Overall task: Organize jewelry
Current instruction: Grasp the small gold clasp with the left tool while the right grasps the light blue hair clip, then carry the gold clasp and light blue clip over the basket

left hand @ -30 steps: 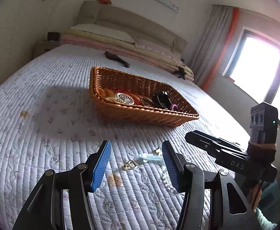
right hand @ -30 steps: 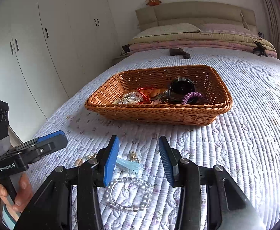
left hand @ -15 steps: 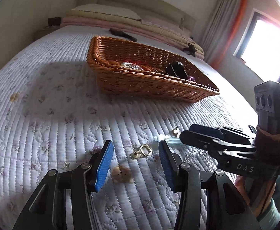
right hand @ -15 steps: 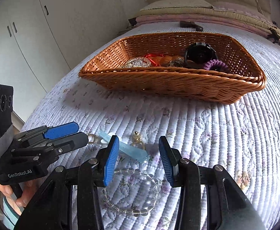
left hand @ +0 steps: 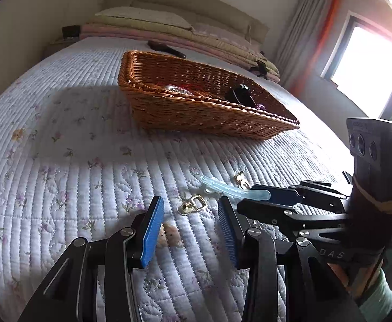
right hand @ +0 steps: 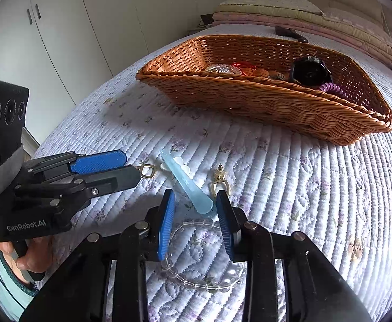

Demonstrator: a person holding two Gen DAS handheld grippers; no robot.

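Between basket [right hand: 263,104] and quilt edge, both parted hand-held grippers [left hand: 189,228] [right hand: 196,221] straddle scattered jewelry.

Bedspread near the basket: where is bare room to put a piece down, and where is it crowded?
Free: the bedspread left of the basket. Crowded: the patch between both grippers, with the blue hair clip, two gold clasps and the bead bracelet.

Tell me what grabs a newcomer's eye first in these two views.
The brown wicker basket on the quilted bedspread stands out first, holding a black watch and a purple coil hair tie. Nearer, a pale blue hair clip lies between two gold earrings, with the open right gripper over a clear bead bracelet and the open left gripper facing one gold earring.
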